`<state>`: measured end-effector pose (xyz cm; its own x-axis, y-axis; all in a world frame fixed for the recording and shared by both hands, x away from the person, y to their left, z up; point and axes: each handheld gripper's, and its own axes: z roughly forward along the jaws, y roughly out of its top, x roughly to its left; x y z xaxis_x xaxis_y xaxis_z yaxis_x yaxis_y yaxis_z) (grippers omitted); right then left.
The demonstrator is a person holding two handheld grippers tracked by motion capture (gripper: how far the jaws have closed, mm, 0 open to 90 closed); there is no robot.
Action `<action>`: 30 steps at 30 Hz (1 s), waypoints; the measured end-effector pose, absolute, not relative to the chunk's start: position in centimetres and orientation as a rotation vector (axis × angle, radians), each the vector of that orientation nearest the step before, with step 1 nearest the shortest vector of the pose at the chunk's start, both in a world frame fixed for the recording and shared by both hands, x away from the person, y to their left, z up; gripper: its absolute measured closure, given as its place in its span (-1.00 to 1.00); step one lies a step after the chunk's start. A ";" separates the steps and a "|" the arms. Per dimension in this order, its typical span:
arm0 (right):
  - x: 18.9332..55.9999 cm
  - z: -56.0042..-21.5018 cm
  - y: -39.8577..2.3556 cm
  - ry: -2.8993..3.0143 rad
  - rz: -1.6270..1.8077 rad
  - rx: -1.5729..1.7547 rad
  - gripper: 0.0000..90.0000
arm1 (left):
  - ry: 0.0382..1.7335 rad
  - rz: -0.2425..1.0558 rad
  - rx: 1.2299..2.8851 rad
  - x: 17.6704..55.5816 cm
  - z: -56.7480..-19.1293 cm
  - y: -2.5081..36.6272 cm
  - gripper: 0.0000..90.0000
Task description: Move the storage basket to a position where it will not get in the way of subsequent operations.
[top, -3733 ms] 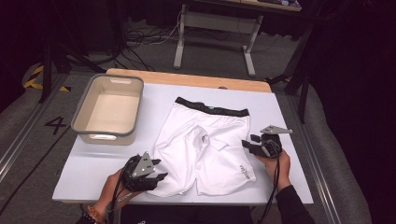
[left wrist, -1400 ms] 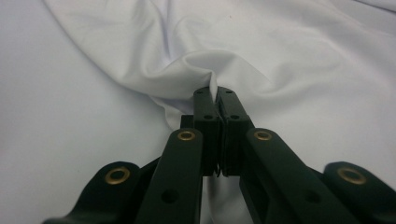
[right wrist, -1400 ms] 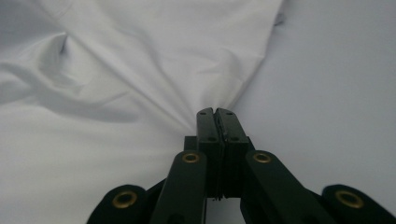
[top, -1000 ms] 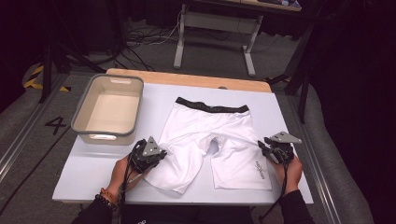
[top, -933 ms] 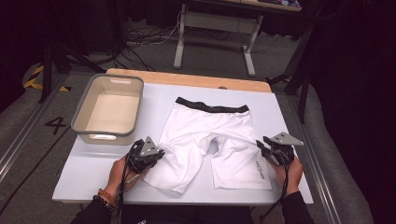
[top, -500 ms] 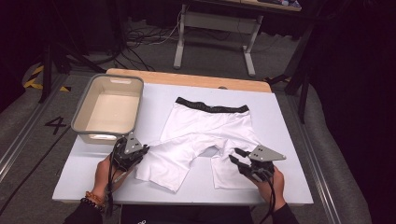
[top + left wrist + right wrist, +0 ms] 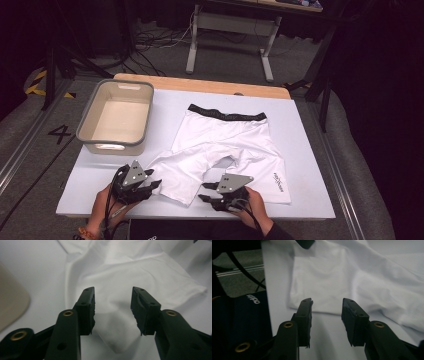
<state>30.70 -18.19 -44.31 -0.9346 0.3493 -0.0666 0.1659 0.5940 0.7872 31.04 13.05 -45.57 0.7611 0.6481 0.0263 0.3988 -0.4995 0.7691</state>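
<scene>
A pair of white shorts (image 7: pixel 227 145) with a black waistband (image 7: pixel 227 114) lies spread on a white table (image 7: pixel 310 150), waistband toward the far edge and both legs pointing toward the person. The left leg (image 7: pixel 181 173) is drawn out at a slant toward the near left corner; the right leg (image 7: pixel 267 175) lies flatter and carries a small dark logo (image 7: pixel 278 182) near its hem. A beige plastic bin (image 7: pixel 116 116) stands on the far left of the table, just beside the shorts and not touching them. The left gripper (image 7: pixel 152 186), held in the person's left hand (image 7: pixel 102 205), sits at the outer edge of the left leg; its jaws have just been opening and stand apart, with the white cloth lying below the gap and not pinched. The right gripper (image 7: pixel 205 192), in the right hand (image 7: pixel 255 205), rests near the front edge of the table, pointing at the hem of the left leg; its jaws have also just been opening and stand apart, with nothing between them.
</scene>
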 end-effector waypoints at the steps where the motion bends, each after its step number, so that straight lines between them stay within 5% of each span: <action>1: 30.6 -44.5 -17.4 2.639 1.255 0.417 0.26 | 0.788 0.392 2.184 31.0 -45.9 13.0 0.21; 8: 30.4 -45.9 -13.3 2.736 1.144 0.259 0.21 | 0.821 0.355 2.206 31.7 -46.6 13.1 0.21; 14: 30.9 -45.9 -13.2 2.725 1.123 0.245 0.94 | 0.833 0.357 2.203 31.8 -46.6 13.0 0.28; 21: 31.0 -45.1 -15.9 2.760 1.102 0.240 0.96 | 0.816 0.382 2.131 31.3 -45.4 13.1 -0.08; 30: 28.1 -43.7 -21.6 2.720 1.232 0.309 0.93 | 0.780 0.353 2.127 31.1 -45.4 12.0 -0.11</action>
<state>28.14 -21.60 -43.66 -0.9692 0.2428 -0.0421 0.1285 0.6438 0.7544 31.08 12.01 -45.35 0.7682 0.6400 -0.0179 0.4090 -0.4690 0.7828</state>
